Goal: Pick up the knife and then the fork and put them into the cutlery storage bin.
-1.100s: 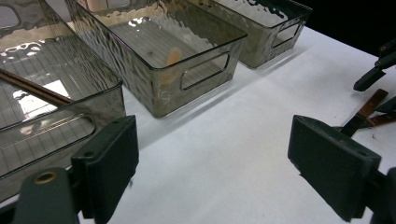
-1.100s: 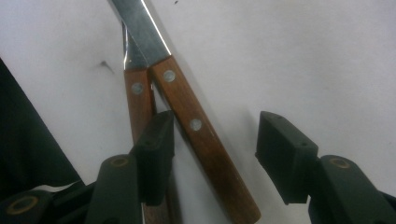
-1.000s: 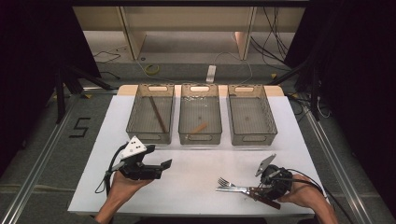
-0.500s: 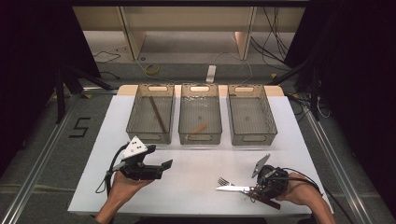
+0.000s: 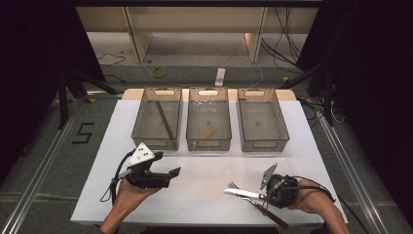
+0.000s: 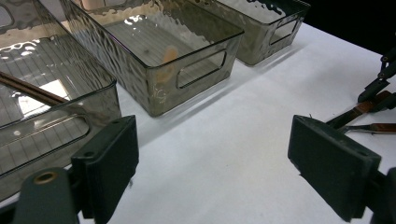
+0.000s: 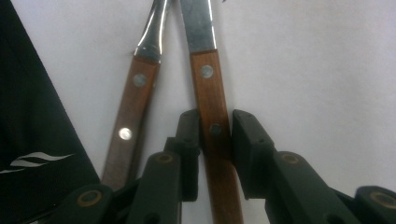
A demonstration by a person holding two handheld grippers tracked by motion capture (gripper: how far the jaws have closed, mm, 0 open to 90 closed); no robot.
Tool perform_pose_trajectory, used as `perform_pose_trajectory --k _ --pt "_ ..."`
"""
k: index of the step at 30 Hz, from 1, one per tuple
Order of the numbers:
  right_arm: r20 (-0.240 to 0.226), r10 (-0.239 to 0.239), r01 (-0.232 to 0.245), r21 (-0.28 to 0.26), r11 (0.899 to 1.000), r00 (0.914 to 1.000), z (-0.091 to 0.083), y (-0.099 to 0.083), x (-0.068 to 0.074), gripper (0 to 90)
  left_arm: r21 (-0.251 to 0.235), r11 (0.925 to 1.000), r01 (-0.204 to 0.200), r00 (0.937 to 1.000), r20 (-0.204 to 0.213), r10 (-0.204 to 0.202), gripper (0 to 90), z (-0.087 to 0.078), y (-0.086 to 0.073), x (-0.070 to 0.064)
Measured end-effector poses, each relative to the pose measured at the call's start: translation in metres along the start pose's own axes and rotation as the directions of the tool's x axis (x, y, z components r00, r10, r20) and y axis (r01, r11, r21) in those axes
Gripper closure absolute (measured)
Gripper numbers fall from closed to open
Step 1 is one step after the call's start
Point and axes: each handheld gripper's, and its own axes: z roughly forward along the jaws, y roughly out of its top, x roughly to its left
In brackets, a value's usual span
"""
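A knife (image 5: 241,193) with a wooden handle (image 7: 212,135) lies on the white table (image 5: 204,165) at the front right, its blade pointing left. My right gripper (image 5: 268,196) is shut on that handle (image 7: 215,133), with one jaw on each side. Beside the knife lies a fork (image 5: 234,185) with a matching wooden handle (image 7: 130,121), outside the jaws. My left gripper (image 5: 170,178) hovers at the front left, open and holding nothing (image 6: 219,163), its pads (image 6: 109,165) far apart.
Three clear grey bins stand in a row at the back. The left bin (image 5: 158,141) holds a brown stick (image 5: 164,119). An orange piece (image 5: 208,132) lies in the middle bin (image 5: 209,144), and the right bin (image 5: 263,144) looks bare. A dark floor surrounds the table.
My right gripper has edged slightly left along the knife handle, and the knife blade has shifted a little. The left gripper has stayed in place.
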Motion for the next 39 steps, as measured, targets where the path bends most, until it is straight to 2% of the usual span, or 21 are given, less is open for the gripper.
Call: perform_pose_trajectory --k 10,18,20,21,22,25,26,27,31,33,34,35,36,37,39 --pt "0.002 -0.028 0.028 -0.005 1.0 0.9996 0.0 0.001 0.001 76.3 0.004 1.0 -0.003 1.0 0.002 0.003 16.2 0.0 0.0 0.0" --pt "0.007 -0.03 0.03 -0.038 0.999 0.9995 0.0 0.0 0.001 76.7 0.002 1.0 -0.001 1.0 0.0 0.001 16.1 0.0 0.0 0.0" --pt "0.003 -0.021 0.021 -0.038 0.999 0.9998 -0.002 0.0 0.0 76.8 0.001 1.0 0.0 1.0 -0.001 0.0 16.2 0.0 0.0 0.0" --pt "0.0 -0.017 0.017 -0.069 0.997 0.9999 -0.002 -0.001 -0.002 76.8 0.001 1.0 -0.001 1.0 -0.002 0.001 16.2 0.0 0.0 0.0" --pt "0.0 -0.017 0.017 -0.069 0.997 0.9999 -0.002 -0.001 -0.002 76.8 0.001 1.0 -0.001 1.0 -0.002 0.001 16.1 0.0 0.0 0.0" --pt "-0.01 0.03 -0.031 -0.091 0.995 0.9995 -0.006 -0.003 -0.003 76.8 -0.001 1.0 0.001 1.0 -0.001 -0.001 16.2 0.0 0.0 0.0" --pt "-0.01 0.03 -0.031 -0.091 0.995 0.9995 -0.006 -0.003 -0.003 76.8 -0.001 1.0 0.0 1.0 -0.001 0.0 16.2 0.0 0.0 0.001" --pt "-0.011 0.055 -0.056 -0.116 0.992 0.9984 -0.007 -0.004 -0.006 76.8 -0.002 1.0 -0.001 1.0 -0.002 0.001 16.1 -0.001 0.0 0.001" --pt "-0.027 0.093 -0.096 -0.178 0.979 0.9953 -0.012 -0.005 -0.009 76.8 -0.004 1.0 0.0 1.0 -0.004 0.0 16.2 -0.001 0.0 0.001" --pt "-0.034 0.133 -0.137 -0.212 0.968 0.9906 -0.015 -0.006 -0.012 76.8 -0.007 1.0 -0.001 1.0 -0.007 0.001 16.1 -0.002 0.0 0.001" --pt "-0.034 0.133 -0.137 -0.212 0.968 0.9906 -0.015 -0.006 -0.012 76.8 -0.007 1.0 -0.001 1.0 -0.007 0.001 16.2 -0.002 0.0 0.001" --pt "-0.041 0.161 -0.166 -0.246 0.955 0.9861 -0.017 -0.007 -0.015 76.8 -0.01 1.0 0.002 1.0 -0.007 -0.002 16.1 -0.002 0.001 0.001" --pt "-0.041 0.161 -0.166 -0.246 0.955 0.9861 -0.017 -0.007 -0.015 76.8 -0.011 0.9999 0.001 1.0 -0.009 -0.001 16.1 -0.003 0.001 0.002" --pt "-0.058 0.197 -0.205 -0.277 0.939 0.9788 -0.02 -0.008 -0.019 76.8 -0.018 0.9998 0.003 0.9999 -0.011 -0.003 16.1 -0.004 0.001 0.002" --pt "-0.073 0.22 -0.232 -0.308 0.923 0.9727 -0.022 -0.01 -0.023 76.8 -0.021 0.9997 0.009 0.9999 -0.014 -0.009 16.2 -0.005 0.001 0.003"
